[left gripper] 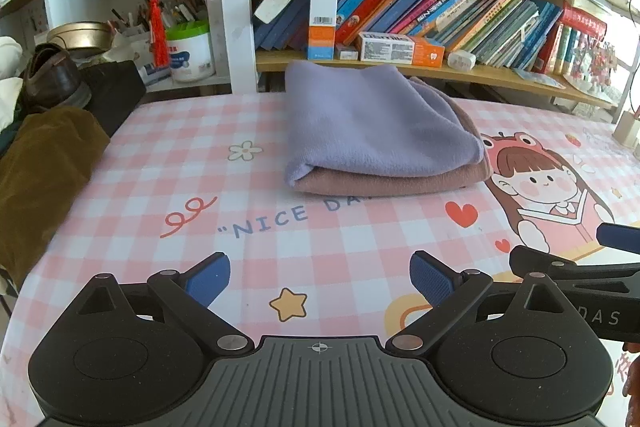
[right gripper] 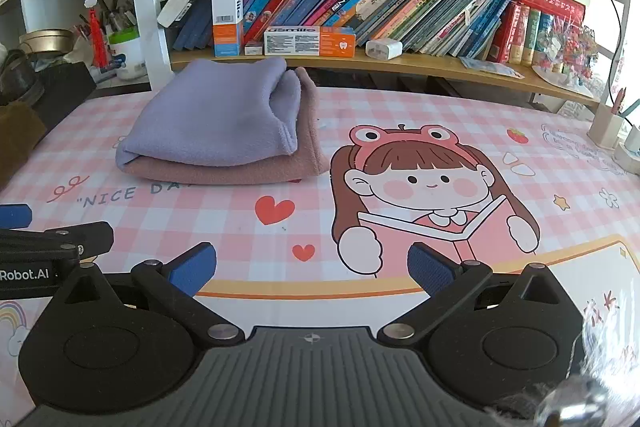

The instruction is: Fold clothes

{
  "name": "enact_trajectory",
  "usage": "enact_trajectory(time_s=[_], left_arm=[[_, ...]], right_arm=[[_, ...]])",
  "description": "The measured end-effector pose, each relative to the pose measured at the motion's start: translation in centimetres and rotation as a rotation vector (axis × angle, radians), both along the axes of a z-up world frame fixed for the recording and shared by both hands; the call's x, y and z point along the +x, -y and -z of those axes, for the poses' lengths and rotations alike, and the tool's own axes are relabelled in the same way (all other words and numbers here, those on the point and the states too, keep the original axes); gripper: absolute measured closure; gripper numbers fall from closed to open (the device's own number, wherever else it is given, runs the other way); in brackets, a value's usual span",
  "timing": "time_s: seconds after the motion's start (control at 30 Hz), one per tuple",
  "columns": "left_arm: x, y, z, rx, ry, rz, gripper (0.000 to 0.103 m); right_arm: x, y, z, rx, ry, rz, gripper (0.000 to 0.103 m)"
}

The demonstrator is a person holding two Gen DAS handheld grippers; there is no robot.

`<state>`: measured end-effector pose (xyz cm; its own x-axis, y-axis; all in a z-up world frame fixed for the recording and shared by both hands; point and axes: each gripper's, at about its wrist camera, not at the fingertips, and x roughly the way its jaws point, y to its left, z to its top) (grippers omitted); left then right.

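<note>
A desk covered by a pink-and-white checked mat (left gripper: 132, 163) is set against a bookshelf (right gripper: 400, 65) packed with leaning books. At the far side of the mat, just in front of the shelf, two folded cloths are stacked: a lilac cloth (left gripper: 372, 123) is laid on top of a dusty-pink cloth (left gripper: 400, 183), with the pink one showing along the near edge and the right side. Both are of soft, fleecy fabric, with the rounded fold at the left and the open hemmed edges at the right. The words "NICE DA" are printed on the mat, the rest being covered by the stack; a cartoon girl (right gripper: 424, 187) in a frog hat is printed beside it. On the shelf, an upright box (right gripper: 227, 13) and a flat box (right gripper: 310, 41) are marked "usmile". The left gripper (left gripper: 320, 279) is held low over the near part of the mat, fingers spread wide and empty. The right gripper (right gripper: 312, 269) is likewise held wide apart, with nothing between its fingers. "Robot.AI" is read on the left gripper's body in the right wrist view.
</note>
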<state>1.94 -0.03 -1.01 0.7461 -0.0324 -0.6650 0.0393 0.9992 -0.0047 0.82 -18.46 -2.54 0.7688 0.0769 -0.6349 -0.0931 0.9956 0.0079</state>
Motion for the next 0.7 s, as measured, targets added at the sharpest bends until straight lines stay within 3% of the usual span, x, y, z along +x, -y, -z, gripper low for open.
enact_trajectory(time_s=[0.23,0.7], left_arm=[[0.03,0.04,-0.01,-0.001,-0.003,-0.005,0.000],[0.03,0.12,0.00,-0.003,-0.007,-0.001,0.000]], right_arm=[[-0.01,0.18,0.04,0.005,-0.002,0.008,0.000],[0.04,0.15,0.24,0.003,-0.010,0.014,0.000]])
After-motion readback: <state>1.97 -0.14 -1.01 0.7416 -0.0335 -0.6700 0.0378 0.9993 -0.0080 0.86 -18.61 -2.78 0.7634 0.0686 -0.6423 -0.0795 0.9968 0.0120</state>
